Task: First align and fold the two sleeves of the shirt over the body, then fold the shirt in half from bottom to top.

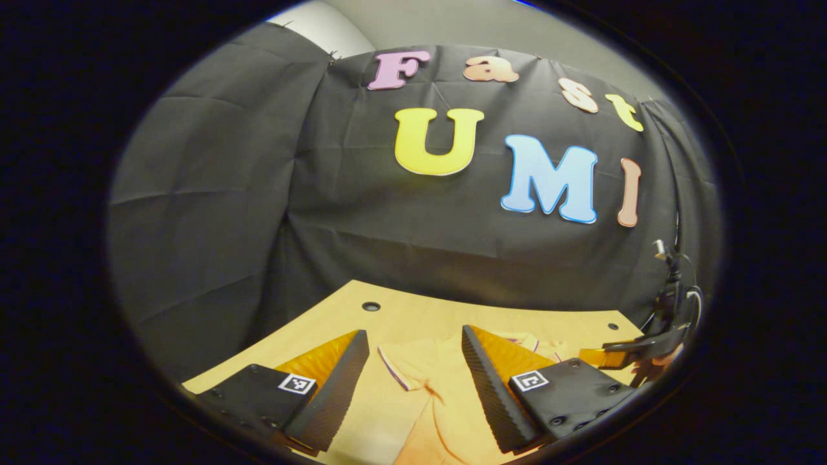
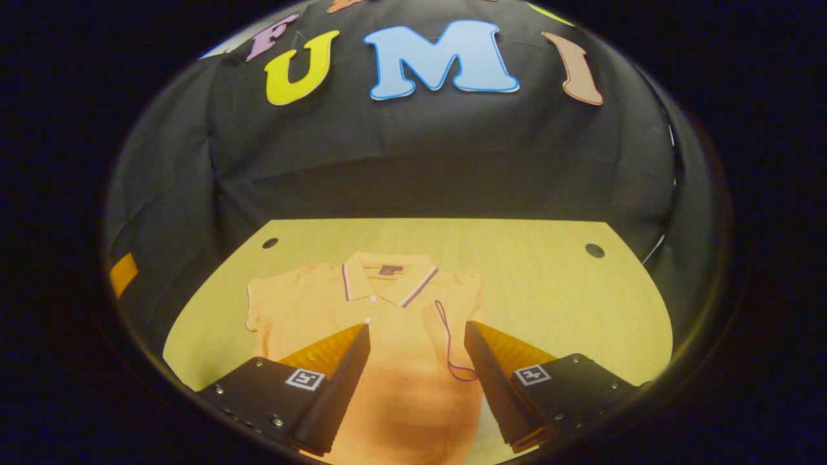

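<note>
Evidently both grippers hung with jaws parted and empty over the shirt point(image 2: 387, 310) lying flat on the surface point(image 2: 555, 290), collar away, its unfolded sleeve point(image 2: 261, 303) nearer the left gripper point(image 1: 413, 381).

The left gripper view looks forward from just above the pale wooden table point(image 1: 413, 310), close to it and near its left end, so the black cloth wall point(image 1: 213, 213) takes up most of the picture. The right gripper view looks from higher up and tips down more, so more of the table point(image 2: 555, 290) shows. Both views face the wall point(image 2: 420, 148). Both share the tabletop and the flat orange polo shirt with the striped collar point(image 1: 446, 413) point(image 2: 387, 310).
</note>
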### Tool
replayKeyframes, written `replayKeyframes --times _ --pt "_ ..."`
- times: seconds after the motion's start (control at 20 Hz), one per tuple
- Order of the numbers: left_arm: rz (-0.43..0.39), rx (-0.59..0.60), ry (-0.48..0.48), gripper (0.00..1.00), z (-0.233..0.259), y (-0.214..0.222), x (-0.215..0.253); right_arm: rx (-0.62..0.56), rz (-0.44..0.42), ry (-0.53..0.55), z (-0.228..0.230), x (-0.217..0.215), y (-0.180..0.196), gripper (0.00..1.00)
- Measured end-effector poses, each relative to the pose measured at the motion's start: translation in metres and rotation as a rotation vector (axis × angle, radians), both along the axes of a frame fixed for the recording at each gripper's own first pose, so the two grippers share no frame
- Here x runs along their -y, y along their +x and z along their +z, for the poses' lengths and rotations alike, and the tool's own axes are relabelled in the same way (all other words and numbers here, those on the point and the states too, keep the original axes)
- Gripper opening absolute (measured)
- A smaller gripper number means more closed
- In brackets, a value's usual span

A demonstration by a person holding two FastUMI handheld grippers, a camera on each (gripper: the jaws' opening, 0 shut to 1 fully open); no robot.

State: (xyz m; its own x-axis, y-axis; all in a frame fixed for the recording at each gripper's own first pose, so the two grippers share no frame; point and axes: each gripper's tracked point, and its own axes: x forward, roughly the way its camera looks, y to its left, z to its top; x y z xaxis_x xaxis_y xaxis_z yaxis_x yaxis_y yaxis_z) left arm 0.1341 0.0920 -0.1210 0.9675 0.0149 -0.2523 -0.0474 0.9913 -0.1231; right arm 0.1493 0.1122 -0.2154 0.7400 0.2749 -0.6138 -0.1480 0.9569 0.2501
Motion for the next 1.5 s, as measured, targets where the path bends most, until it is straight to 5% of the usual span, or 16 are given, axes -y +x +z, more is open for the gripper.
replayKeyframes --times 0.7,1.5 --pt "-0.043 -0.193 -0.042 0.95 -0.13 0.127 -0.025 0.124 -0.146 -0.041 0.101 0.006 -0.066 0.96" --pt "0.017 -0.397 0.015 0.93 -0.249 0.19 -0.041 0.035 -0.18 0.035 0.093 0.01 -0.104 0.96"
